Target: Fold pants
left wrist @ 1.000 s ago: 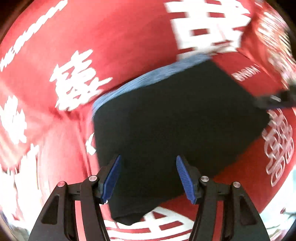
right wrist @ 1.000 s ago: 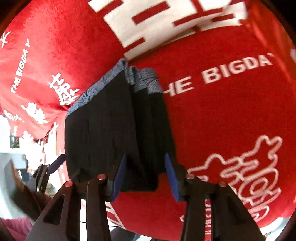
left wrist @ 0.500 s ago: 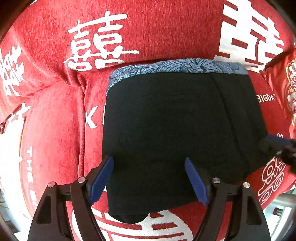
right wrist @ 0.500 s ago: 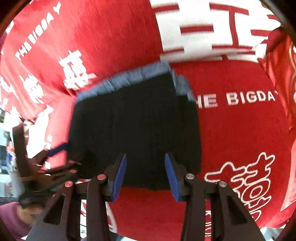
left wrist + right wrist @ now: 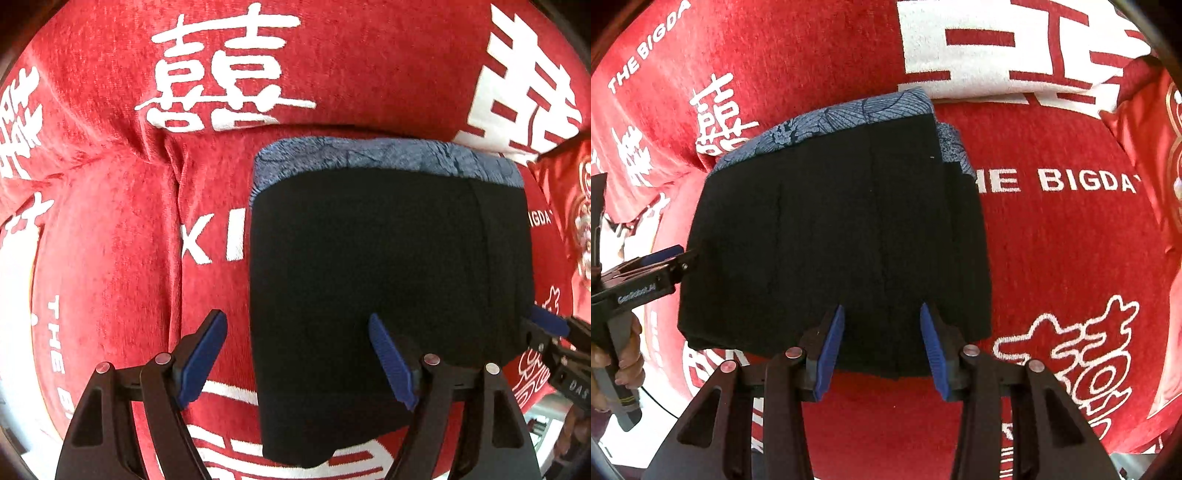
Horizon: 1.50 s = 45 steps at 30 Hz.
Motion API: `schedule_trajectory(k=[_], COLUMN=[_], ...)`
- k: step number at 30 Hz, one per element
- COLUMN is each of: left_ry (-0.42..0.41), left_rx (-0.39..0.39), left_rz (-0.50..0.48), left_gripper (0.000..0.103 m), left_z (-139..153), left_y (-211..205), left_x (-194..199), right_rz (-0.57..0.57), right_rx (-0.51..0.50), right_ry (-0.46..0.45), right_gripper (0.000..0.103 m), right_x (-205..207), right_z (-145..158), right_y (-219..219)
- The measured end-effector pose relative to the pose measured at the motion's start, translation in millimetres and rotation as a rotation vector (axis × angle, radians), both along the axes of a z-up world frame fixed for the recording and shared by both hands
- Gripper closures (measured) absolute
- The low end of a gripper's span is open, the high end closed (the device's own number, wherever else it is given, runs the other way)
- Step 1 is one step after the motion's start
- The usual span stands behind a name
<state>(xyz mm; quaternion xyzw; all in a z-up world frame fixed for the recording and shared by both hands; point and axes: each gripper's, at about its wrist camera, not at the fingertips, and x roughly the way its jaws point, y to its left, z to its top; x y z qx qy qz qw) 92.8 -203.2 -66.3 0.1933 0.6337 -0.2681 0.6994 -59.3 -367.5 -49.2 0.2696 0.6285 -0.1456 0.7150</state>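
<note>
The black pants [image 5: 388, 277] lie folded into a compact rectangle on the red cloth [image 5: 110, 240], with the blue patterned waistband [image 5: 369, 155] along the far edge. My left gripper [image 5: 295, 362] points down, open wide, straddling the pants' left edge: one pad over bare red cloth, the other over black fabric. In the right wrist view the pants [image 5: 842, 229] fill the middle, and my right gripper [image 5: 884, 350] hovers open over their near edge, pinching nothing. A hand [image 5: 624, 354] holds the left gripper [image 5: 665, 256] at the pants' left side. The right gripper's tip [image 5: 546, 325] shows at their right side.
The red cloth [image 5: 1071, 240] carries large white characters and lettering and covers a soft, cushioned surface. A crease [image 5: 177, 221] runs down it left of the pants. A red cushion [image 5: 1145, 129] with a gold pattern lies at the far right.
The left jaws have spread wider and the left gripper has shifted toward the pants' left edge. The right gripper has swung over the pants' near edge, its gap unchanged. The pants stay folded.
</note>
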Motion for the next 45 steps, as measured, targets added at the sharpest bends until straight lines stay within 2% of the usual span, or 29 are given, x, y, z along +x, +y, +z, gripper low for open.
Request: schedule_trajectory(k=[5, 9, 18, 20, 24, 30, 31, 32, 39, 45], left_ry=[0.039, 0.034, 0.022, 0.022, 0.003, -0.007, -0.004, 0.002, 0.007, 0.08], left_rx=[-0.015, -0.013, -0.009, -0.01, 0.012, -0.003, -0.008, -0.012, -0.009, -0.014], left_rz=[-0.008, -0.033, -0.054, -0.058, -0.073, -0.049, -0.043, -0.036, -0.022, 0.051], left_gripper=[0.023, 0.023, 0.023, 0.023, 0.023, 0.023, 0.02, 0.0, 0.0, 0.0], left_z=[-0.2, 3.7, 8.0, 8.9, 10.1, 12.1, 12.9, 13.7, 5.9, -7.9], left_y=[5.4, 9.3, 23.5, 24.2, 21.7, 18.4, 18.4, 17.7, 8.5, 6.2], left_x=[0.6, 1.1, 3.7, 3.2, 0.1, 0.2, 0.7, 1.7, 8.5, 33.2], right_rz=[-0.093, -0.154, -0.182, -0.199, -0.218, -0.192, -0.185, -0.177, -0.11, -0.164], right_rx=[0.025, 0.019, 0.0, 0.012, 0.038, 0.076, 0.082, 0.088, 0.12, 0.208], right_ry=[-0.003, 0.013, 0.015, 0.004, 0.002, -0.043, -0.052, -0.06, -0.107, -0.093], right_gripper=[0.053, 0.053, 0.038, 0.032, 0.031, 0.025, 0.024, 0.023, 0.017, 0.014], right_x=[-1.1, -6.4, -12.6, -15.4, -20.0, -20.1, -19.1, -17.8, -10.0, -16.2], right_z=[1.1, 6.0, 16.4, 19.4, 18.8, 24.7, 26.1, 27.7, 35.0, 8.8], right_y=[-4.1, -1.2, 11.4, 13.3, 15.2, 7.4, 4.9, 1.5, -39.0, -85.0])
